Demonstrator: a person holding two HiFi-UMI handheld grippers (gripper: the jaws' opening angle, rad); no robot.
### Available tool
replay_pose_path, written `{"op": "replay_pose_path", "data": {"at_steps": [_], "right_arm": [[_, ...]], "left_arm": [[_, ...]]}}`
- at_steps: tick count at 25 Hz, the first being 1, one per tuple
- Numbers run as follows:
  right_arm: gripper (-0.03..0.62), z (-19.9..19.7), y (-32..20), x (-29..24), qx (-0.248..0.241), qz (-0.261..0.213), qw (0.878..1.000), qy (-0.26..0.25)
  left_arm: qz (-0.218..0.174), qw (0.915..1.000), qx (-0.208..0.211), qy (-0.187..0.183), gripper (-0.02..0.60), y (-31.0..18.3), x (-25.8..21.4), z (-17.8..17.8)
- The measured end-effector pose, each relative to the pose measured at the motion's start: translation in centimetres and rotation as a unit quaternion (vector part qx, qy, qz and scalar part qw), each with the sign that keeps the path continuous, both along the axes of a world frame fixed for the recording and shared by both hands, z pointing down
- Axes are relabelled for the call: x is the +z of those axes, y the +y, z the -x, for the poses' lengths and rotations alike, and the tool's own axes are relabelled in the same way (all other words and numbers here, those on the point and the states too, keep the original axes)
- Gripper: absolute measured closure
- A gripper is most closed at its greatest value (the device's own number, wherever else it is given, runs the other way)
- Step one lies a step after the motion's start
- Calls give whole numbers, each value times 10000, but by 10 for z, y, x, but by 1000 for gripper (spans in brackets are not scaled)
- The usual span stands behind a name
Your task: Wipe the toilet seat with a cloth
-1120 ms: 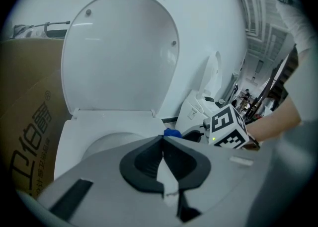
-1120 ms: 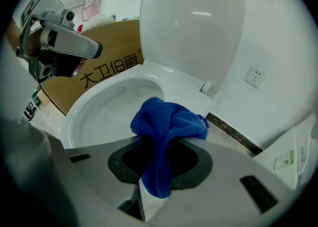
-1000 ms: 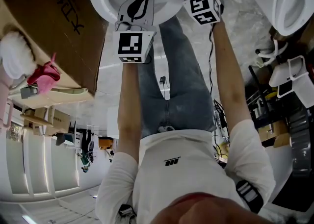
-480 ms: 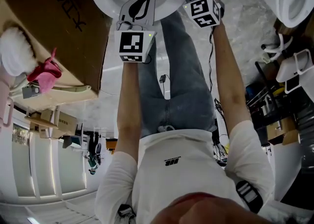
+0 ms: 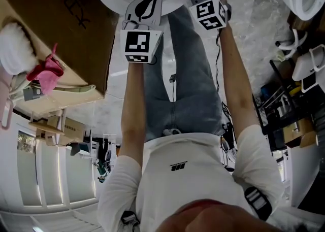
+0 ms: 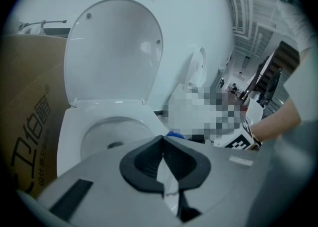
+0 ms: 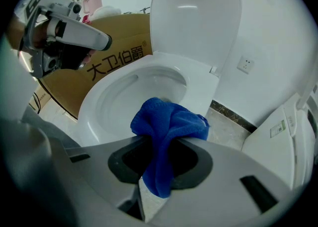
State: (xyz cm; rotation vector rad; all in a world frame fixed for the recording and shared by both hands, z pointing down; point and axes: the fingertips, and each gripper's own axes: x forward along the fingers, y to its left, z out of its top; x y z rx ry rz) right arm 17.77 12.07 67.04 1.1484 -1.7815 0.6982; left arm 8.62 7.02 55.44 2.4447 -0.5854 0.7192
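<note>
- Fingers of our right gripper (image 7: 161, 139) pinch the blue cloth (image 7: 169, 121); our left gripper (image 6: 163, 141) is closed on nothing.
- The cloth hangs at the toilet seat (image 7: 198, 82) front rim; we cannot tell whether it touches.
- Hard rubbing could drag the bunched cloth out of the pinch and into the bowl.
- The cardboard box (image 7: 117, 52) crowds one side and the raised lid (image 7: 196, 17) bounds the back; the rest of the ring is open.

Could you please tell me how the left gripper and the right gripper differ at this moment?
The right gripper is shut on a blue cloth, while the left gripper has its jaws together on nothing. In the head view the right gripper reaches further forward than the left gripper. Both point at the toilet seat, with the lid raised.
</note>
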Motion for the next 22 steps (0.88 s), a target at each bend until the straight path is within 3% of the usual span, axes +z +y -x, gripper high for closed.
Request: {"op": "replay_pose_path", "data": {"at_steps": [22], "right_arm": [[505,72,62,2,-155,359,9992,-41]], "left_arm": [[49,9999,-72,-88,571,31,3,68]]}}
